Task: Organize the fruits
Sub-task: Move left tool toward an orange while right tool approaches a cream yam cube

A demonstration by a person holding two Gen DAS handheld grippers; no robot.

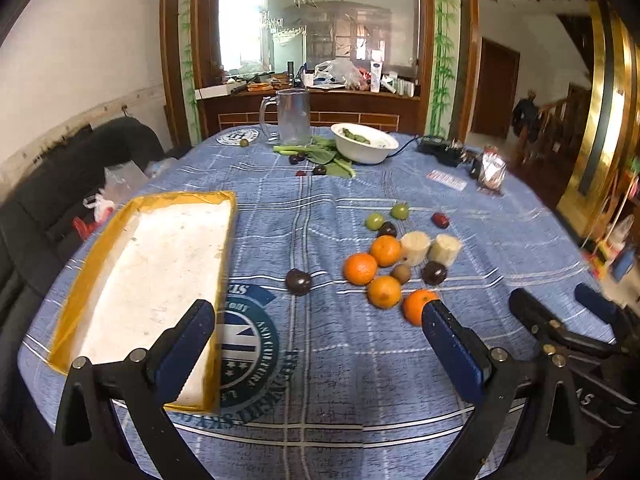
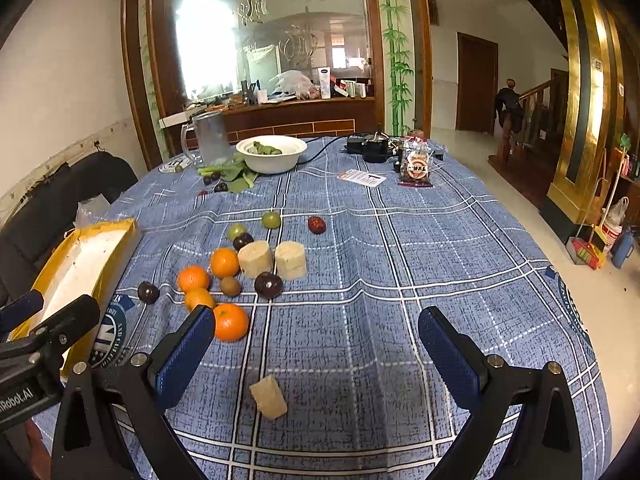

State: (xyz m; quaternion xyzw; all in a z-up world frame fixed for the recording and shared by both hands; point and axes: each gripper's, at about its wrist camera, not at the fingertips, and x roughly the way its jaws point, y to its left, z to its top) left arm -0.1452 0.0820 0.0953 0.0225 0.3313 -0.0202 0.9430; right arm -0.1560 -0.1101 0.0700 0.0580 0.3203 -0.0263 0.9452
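Observation:
A cluster of fruit lies mid-table: several oranges (image 1: 360, 268) (image 2: 230, 322), two pale cut cylinders (image 1: 416, 246) (image 2: 291, 260), a kiwi (image 1: 401, 273), green fruits (image 1: 374, 221), dark plums (image 1: 298, 281) (image 2: 148, 292) and a red date (image 1: 440, 220) (image 2: 316, 224). A white tray with a yellow rim (image 1: 180, 196) (image 2: 108, 226) sits to their left, with nothing in it. My left gripper (image 1: 320, 340) hovers open between tray and fruit. My right gripper (image 2: 318, 352) is open above the cloth, a pale chunk (image 2: 269, 396) lying on the table between its fingers.
At the far side stand a white bowl (image 1: 364, 152) with greens, a glass mug (image 1: 294, 116), leafy vegetables and a few small dark fruits. A snack bag (image 2: 416, 168), a card and a black device lie at far right. A black chair (image 1: 48, 208) is left of the table.

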